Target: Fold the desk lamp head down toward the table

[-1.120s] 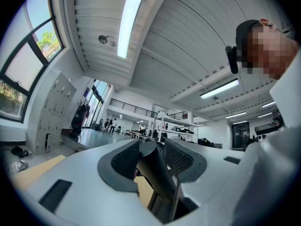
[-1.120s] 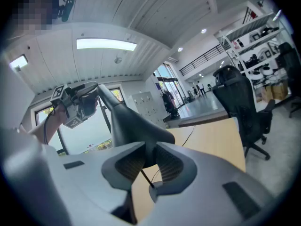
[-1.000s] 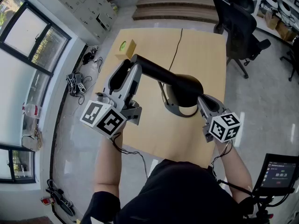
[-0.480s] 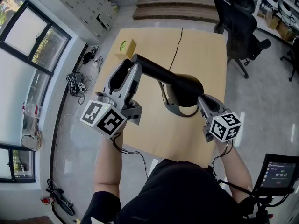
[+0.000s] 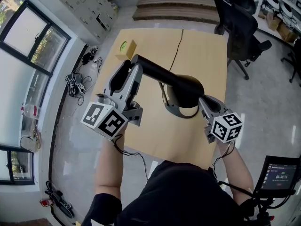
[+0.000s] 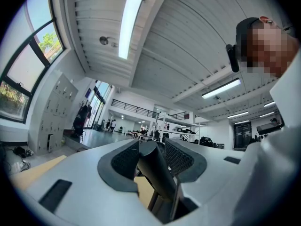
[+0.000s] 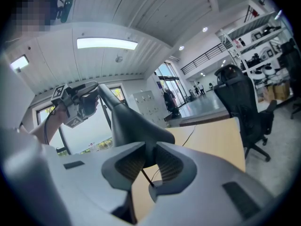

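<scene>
I have both grippers on the black desk lamp (image 5: 181,86), which stands near the middle of the wooden table (image 5: 155,135). My left gripper (image 5: 129,66) is clamped about halfway closed around the lamp arm (image 5: 153,69), near its far upper end. In the left gripper view the dark tube sits squeezed between the two ribbed pads (image 6: 127,159). My right gripper (image 5: 201,99) pinches the rim of the lamp head (image 5: 188,84), and its jaws are nearly together on that edge in the right gripper view. The head hangs over the lamp's base (image 5: 175,110). A cord (image 5: 178,46) runs to the table's far edge, and a small box (image 5: 127,48) sits at the far left corner.
</scene>
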Motion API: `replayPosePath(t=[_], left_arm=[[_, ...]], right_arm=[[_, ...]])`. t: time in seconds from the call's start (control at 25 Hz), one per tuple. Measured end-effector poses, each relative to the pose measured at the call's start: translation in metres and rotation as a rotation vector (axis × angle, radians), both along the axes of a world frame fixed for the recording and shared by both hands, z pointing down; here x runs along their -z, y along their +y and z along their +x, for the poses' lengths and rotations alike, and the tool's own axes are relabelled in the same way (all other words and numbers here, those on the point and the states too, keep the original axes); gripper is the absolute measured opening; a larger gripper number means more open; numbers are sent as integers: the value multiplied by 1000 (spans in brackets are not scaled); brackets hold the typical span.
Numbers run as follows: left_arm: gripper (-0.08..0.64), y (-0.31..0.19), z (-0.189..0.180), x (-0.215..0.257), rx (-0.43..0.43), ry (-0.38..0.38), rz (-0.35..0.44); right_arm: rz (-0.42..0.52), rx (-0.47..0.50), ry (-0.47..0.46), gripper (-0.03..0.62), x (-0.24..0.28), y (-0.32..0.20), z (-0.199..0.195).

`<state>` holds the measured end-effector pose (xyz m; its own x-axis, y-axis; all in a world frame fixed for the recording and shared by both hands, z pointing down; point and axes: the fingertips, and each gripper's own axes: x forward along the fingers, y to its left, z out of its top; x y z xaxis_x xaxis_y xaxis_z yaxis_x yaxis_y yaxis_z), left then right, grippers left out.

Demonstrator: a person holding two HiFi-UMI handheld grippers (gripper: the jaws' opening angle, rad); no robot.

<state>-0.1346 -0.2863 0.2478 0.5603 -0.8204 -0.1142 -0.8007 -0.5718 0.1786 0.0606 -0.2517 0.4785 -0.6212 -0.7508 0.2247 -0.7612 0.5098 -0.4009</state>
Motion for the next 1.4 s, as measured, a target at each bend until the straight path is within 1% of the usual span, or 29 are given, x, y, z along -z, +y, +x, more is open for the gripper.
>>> replayPosePath(t=[0.08,0.2,0.28,0.36,0.44,0.48,0.6,0.68,0.72,0.8,0.84,0.92,0.96,1.08,1.16,1.24,1.4], left_arm=[[172,3,-4,-1,19,3,10],[172,7,-18,-6,54,46,7],[172,12,-27,-15,70,70,-14],[172,18,-33,-33,82,81,-53],[172,27,-36,-67,89,88,-125],[172,33,-36,-90,89,92,-175],[172,58,-26,-172,70,108,-365],[172,77,-12,-216,42,125,-482],[172,86,-4,-232,27,134,-525],[172,98,13,-250,-7,140,-574],[172,102,21,-253,-26,135,-582],[172,107,36,-255,-71,104,-568],[172,108,44,-253,-95,75,-547],[172,111,65,-247,-155,-50,-460],[172,114,77,-246,-186,-100,-421],[172,116,90,-247,-219,-102,-411],[172,117,110,-250,-271,-82,-416]], right_arm=[[6,-1,15,71,0,0,2],[-5,-18,-10,71,-1,0,6],[-8,-36,-17,71,0,1,11],[0,-54,-17,71,3,2,18],[12,-69,-24,71,7,3,25],[18,-77,-27,71,10,4,28],[37,-90,-40,71,17,8,39],[45,-86,-48,71,21,12,44],[47,-80,-46,71,22,14,46],[56,-71,-28,71,25,21,49],[64,-67,-14,71,26,24,50],[89,-59,18,72,31,29,50],[106,-54,35,71,34,32,49],[157,-36,83,71,42,41,43],[179,-22,101,71,43,49,38],[187,-9,107,71,40,57,32],[168,-1,94,71,32,67,25]])
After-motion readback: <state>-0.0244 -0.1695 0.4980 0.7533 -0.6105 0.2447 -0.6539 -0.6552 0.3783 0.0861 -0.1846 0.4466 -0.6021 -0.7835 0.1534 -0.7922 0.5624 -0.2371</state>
